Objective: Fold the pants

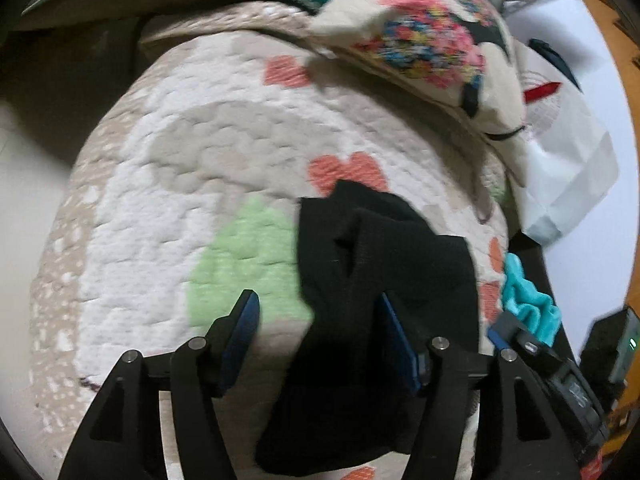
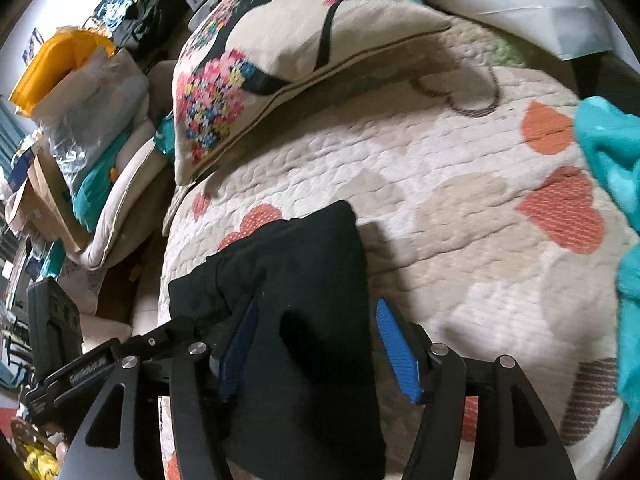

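Note:
The black pants (image 1: 376,300) lie bunched and folded on a quilted bedspread (image 1: 168,184) with heart patches. My left gripper (image 1: 320,320) is open, its blue-padded fingers wide apart over the pants' left edge; the right finger (image 1: 400,344) rests over the black cloth. In the right wrist view the pants (image 2: 304,320) lie between the fingers of my right gripper (image 2: 316,332), which is open and holds nothing. The right gripper's body shows at the lower right of the left wrist view (image 1: 552,368).
A patterned cushion (image 2: 280,52) lies at the far side of the bed. A turquoise cloth (image 2: 612,160) lies to the right of the pants. A white bag (image 1: 560,152) sits beyond the cushion. Cluttered boxes and bags (image 2: 72,120) stand left of the bed.

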